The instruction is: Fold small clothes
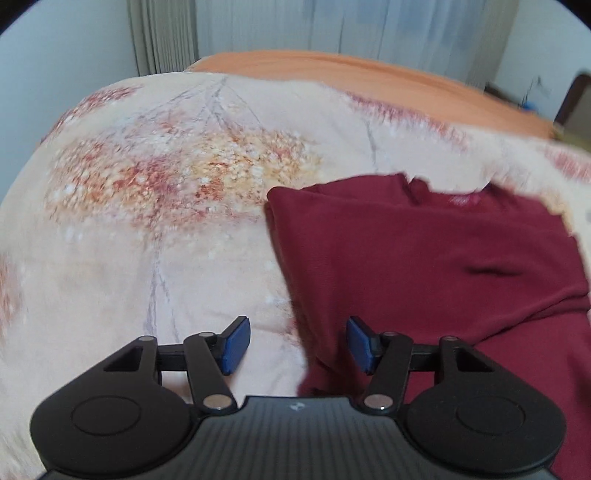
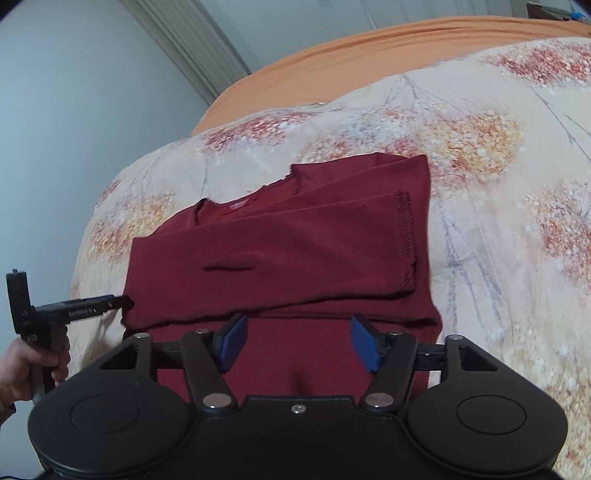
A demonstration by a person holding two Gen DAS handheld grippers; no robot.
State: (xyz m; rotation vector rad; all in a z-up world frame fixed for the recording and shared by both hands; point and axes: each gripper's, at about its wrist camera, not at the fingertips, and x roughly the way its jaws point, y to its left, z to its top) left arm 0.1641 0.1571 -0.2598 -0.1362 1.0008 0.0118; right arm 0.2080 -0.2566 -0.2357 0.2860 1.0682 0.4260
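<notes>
Bed cover (image 1: 155, 206), cream with red-orange flower print, spread over bed. Orange sheet (image 1: 332, 70) beyond it. Pleated curtain (image 1: 162, 33) against pale wall (image 2: 74, 92).

A bed fills both views, spread with a cream floral-print cover (image 2: 480, 184) over an orange sheet (image 2: 332, 62). Behind it stand a pale blue-white wall (image 2: 74, 110) and pleated beige curtains (image 1: 162, 37); sheer drapes (image 1: 351, 26) glow with soft daylight.

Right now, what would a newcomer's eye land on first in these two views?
The dark red garment, partly folded with a sleeve laid across it, lies on the floral bedcover. The right claw hangs open just above its near part. The left claw, also open, sits at the garment's left edge, with an orange sheet beyond.
</notes>
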